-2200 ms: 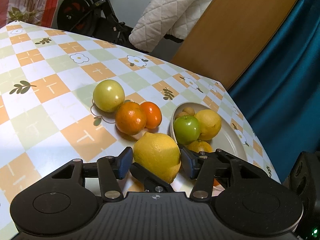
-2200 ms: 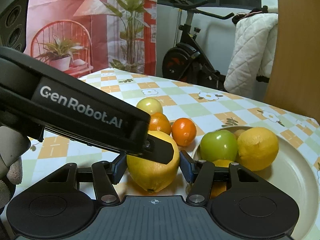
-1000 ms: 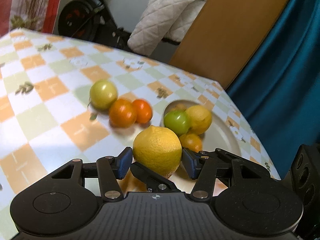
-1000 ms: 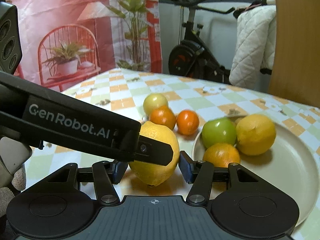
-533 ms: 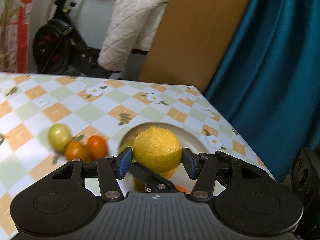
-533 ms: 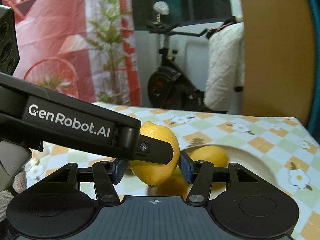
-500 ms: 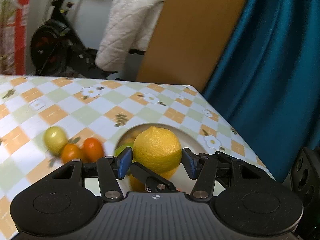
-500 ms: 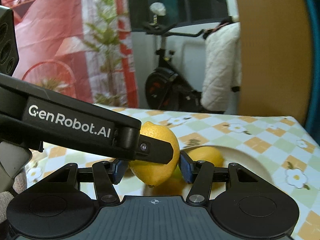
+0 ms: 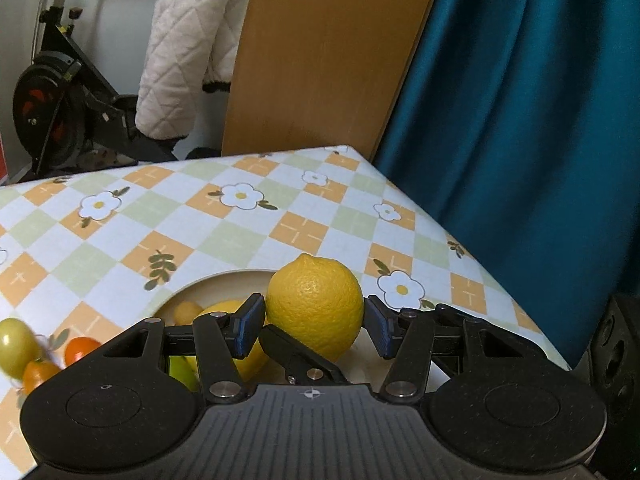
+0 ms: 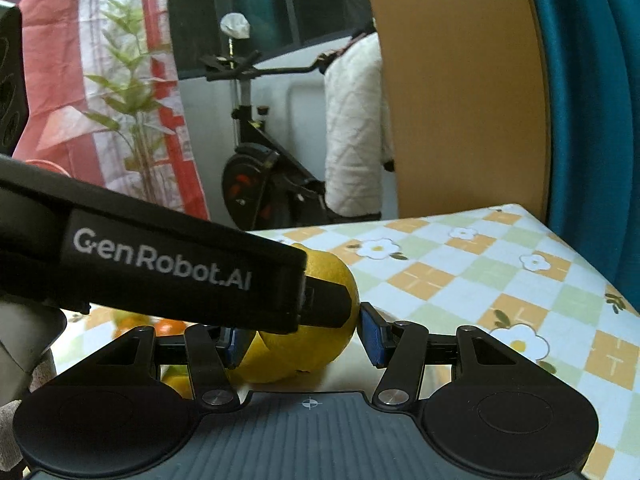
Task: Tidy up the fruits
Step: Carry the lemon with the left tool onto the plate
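A big yellow lemon (image 9: 316, 300) hangs above the cream plate (image 9: 224, 280), and both grippers hold it together. My left gripper (image 9: 315, 326) has its blue pads pressed on the lemon's two sides. In the right wrist view my right gripper (image 10: 304, 340) is shut on the same lemon (image 10: 320, 344), with the left gripper's black finger (image 10: 160, 264) crossing in front. One right finger (image 9: 300, 356) shows under the lemon in the left wrist view. The plate holds another lemon (image 9: 224, 310), a green apple (image 9: 180, 368) and a small tan fruit (image 9: 186, 312).
A yellow-green apple (image 9: 14, 346) and two oranges (image 9: 80, 350) lie on the checked tablecloth (image 9: 240, 232) left of the plate. Beyond the table's far edge stand a wooden board (image 9: 328, 60), a teal curtain (image 9: 520, 120) and an exercise bike (image 9: 52, 112).
Both grippers have lifted the lemon off the table and carried it right, over the plate. The loose fruits have slid to the left edge of the left wrist view.
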Available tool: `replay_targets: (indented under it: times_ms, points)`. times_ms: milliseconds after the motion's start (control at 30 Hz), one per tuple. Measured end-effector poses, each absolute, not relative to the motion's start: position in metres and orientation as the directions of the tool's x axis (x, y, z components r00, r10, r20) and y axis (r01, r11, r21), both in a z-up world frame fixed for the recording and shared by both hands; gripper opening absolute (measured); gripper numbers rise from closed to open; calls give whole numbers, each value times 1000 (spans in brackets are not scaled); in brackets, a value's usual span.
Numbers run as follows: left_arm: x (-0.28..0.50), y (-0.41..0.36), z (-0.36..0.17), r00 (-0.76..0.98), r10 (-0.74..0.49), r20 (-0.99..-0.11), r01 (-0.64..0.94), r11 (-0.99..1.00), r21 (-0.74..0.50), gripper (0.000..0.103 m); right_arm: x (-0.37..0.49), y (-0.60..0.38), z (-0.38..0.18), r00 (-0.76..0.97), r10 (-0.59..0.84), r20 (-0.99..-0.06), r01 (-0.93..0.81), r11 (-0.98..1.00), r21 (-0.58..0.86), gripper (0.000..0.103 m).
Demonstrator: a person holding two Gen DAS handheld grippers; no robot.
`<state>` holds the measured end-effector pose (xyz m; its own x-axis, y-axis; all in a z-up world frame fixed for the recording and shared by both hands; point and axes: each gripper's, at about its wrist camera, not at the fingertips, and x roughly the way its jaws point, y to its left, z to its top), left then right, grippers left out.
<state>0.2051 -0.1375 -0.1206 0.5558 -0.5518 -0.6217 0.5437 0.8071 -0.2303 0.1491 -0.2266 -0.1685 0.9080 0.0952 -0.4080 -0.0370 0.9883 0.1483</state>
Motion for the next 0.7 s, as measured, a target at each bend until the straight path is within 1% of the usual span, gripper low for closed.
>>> replay_targets:
  times_ms: [133,400,533,700]
  points:
    - [213,-147,-126,551,-535,-641,545,812,-209,57,159,-233,-178,904,79,-420,-24,991,134,51]
    - [222,-157,-130,546,-526,-652,550,812,-195,57,169,-244,-189,903,68,-423,-2,988,155,51]
    - [223,-162,-134,544,-513,-664,552,815,-177,57,172,-245,-194,896,57,-440,12,988,152,51]
    - [226,-160,-135,541,-514,-666,550,815,-182,57,176,-243,-196,891,55,-451,13,989,146,51]
